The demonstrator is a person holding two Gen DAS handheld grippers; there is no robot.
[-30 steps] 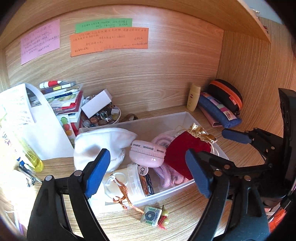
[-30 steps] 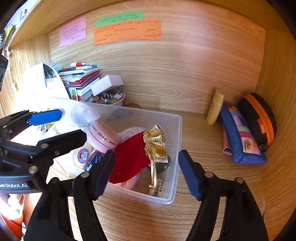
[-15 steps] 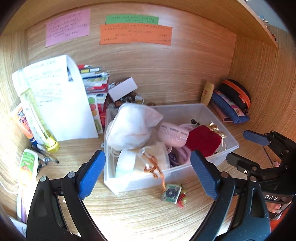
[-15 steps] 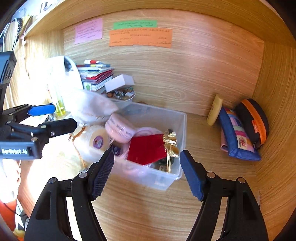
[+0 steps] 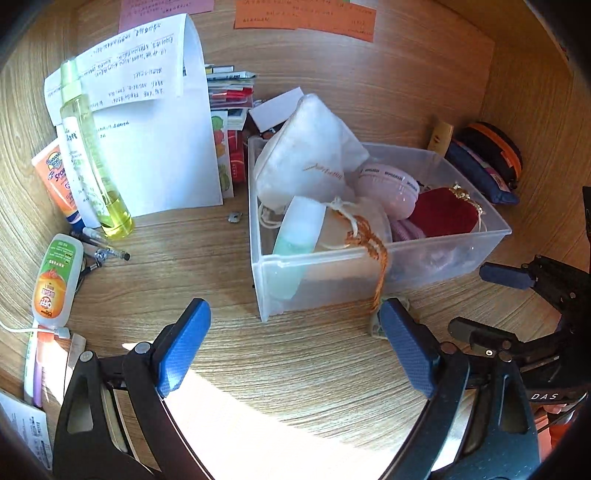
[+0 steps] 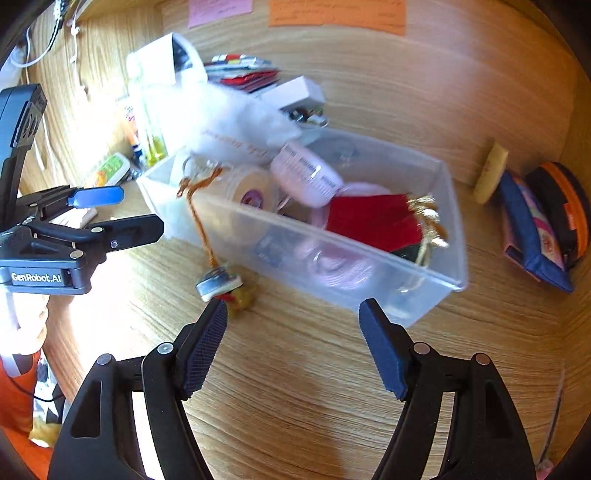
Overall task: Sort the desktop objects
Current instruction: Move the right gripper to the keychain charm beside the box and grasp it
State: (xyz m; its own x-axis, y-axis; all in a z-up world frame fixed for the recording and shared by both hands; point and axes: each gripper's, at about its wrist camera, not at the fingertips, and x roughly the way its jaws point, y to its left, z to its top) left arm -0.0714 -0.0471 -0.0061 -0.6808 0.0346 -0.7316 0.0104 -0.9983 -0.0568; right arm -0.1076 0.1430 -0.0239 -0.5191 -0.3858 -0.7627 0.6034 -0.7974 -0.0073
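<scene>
Both jaws stand apart and empty; an orange braided cord (image 5: 373, 251) hanging over the clear plastic bin's (image 5: 369, 273) front wall may snag the left gripper (image 5: 295, 347) or right gripper (image 6: 291, 347), dragging its contents out.

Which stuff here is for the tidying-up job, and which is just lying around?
For the job:
clear plastic bin
white pouch
red velvet pouch
pink round case
charm on orange cord

Just lying about:
sticky notes
orange-trimmed zip case
yellow spray bottle
</scene>
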